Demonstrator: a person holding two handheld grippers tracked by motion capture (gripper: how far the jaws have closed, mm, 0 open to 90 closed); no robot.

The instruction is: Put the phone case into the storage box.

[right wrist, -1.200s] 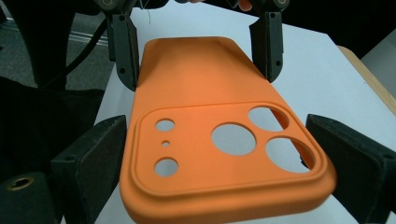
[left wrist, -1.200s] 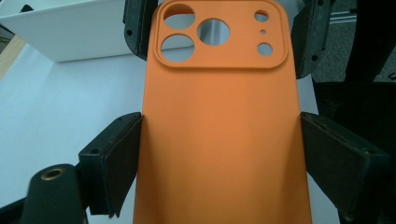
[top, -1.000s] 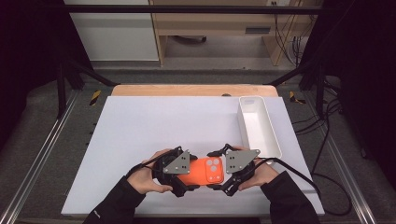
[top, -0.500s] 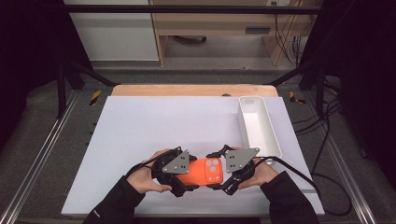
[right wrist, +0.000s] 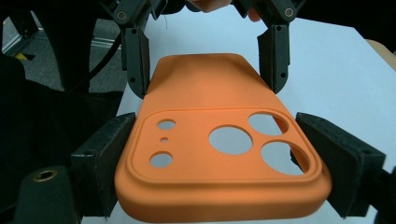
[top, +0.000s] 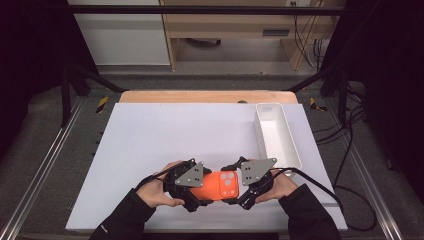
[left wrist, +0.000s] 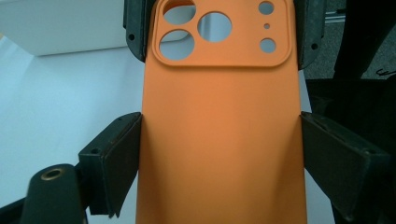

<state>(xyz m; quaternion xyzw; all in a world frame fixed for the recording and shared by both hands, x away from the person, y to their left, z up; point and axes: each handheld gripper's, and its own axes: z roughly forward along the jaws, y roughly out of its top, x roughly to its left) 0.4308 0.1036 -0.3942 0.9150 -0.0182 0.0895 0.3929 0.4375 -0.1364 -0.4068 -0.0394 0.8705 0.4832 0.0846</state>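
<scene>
An orange phone case (top: 216,186) is held just above the white mat near its front edge, camera cut-outs facing up. My left gripper (top: 199,195) is shut on the plain end, and its pads (left wrist: 116,158) press both long edges of the case (left wrist: 219,130). My right gripper (top: 236,192) grips the camera end from the other side. Its jaws have just been closing with the case (right wrist: 219,154) between them, and the pads (right wrist: 105,163) now press its edges. The left gripper's fingers (right wrist: 135,51) show at the case's far end.
A long white tray (top: 292,150) stands on the right side of the white mat (top: 165,135), just beyond my right hand. A wooden strip (top: 200,96) runs along the mat's far edge. Metal rails and cables flank the table.
The right gripper's jaws have drawn in onto the camera end of the case. Both hands and the case stay in the same spot.
</scene>
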